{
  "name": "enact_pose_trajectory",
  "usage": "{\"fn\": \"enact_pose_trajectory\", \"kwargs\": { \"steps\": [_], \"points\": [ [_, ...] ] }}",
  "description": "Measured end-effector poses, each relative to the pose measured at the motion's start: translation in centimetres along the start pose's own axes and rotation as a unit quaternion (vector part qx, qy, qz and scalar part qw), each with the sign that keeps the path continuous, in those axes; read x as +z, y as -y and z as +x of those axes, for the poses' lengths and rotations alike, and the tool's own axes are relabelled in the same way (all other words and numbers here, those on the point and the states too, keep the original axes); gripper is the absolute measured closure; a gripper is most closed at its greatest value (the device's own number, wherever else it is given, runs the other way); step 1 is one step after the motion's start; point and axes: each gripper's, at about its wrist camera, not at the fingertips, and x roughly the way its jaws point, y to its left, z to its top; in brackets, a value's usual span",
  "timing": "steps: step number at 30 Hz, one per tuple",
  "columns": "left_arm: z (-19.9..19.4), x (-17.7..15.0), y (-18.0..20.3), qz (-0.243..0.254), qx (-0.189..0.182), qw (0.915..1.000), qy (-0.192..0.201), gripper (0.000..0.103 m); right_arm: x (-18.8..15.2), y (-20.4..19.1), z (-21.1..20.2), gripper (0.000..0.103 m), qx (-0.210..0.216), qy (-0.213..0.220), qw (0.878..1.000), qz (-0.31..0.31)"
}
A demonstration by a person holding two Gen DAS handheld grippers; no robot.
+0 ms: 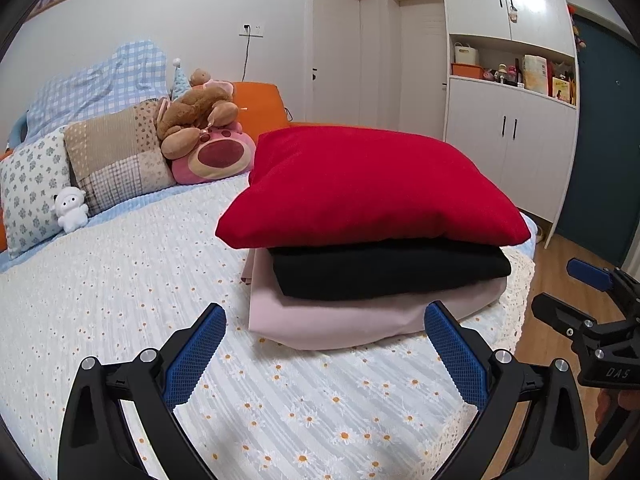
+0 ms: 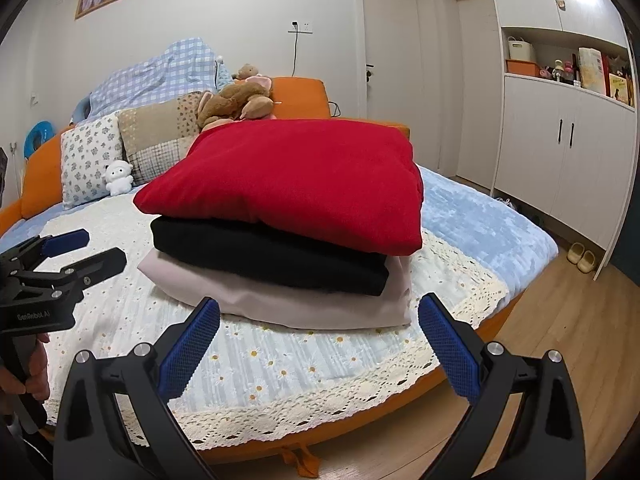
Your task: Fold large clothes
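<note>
Looking at a three-layer stack on the bed (image 1: 120, 280): red piece (image 1: 372, 184) on top, black piece (image 1: 392, 272) under it, pink piece (image 1: 340, 320) at the bottom, all folded. The stack sits near the bed's foot-end edge, dead ahead at 12 o'clock of both cameras.

Left gripper (image 1: 325, 354): jaws spread wide, nothing between them, blue pads (image 1: 192, 360) apart from the cloth, hovering just short of the pink piece. It also shows at 9 o'clock in the right wrist view (image 2: 86, 248), again gaping and empty.

Right gripper (image 2: 318, 346): jaws wide too, empty, pointed at the stack's near corner, over the lace hem of the bedspread (image 2: 320, 404). Seen at 3 o'clock in the left wrist view (image 1: 568, 288).

Pillows (image 1: 80, 176) and plush toys (image 1: 204, 132) at 10 o'clock by the headboard, well apart from the stack. Wardrobe (image 1: 512, 120) at 2 o'clock.
</note>
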Motion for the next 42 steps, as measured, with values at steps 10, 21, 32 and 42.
{"fn": "enact_pose_trajectory", "kwargs": {
  "steps": [10,21,32,42],
  "points": [
    [0.3,0.4,0.2,-0.006,-0.007,1.0,0.003,0.002,0.3,0.1,0.5,0.005,-0.002,-0.001,1.0,0.001],
    [0.3,0.7,0.5,-0.009,-0.003,0.9998,0.02,0.002,0.4,0.2,1.2,0.005,0.001,0.0,1.0,-0.001],
    [-0.3,0.4,2.3,0.037,0.011,0.9978,0.054,0.002,0.1,0.2,1.8,0.005,-0.002,-0.004,1.0,0.0],
    [0.0,0.3,2.4,0.026,-0.001,0.9987,0.043,0.002,-0.4,0.4,1.7,0.005,-0.005,-0.009,1.0,0.0]
  ]
}}
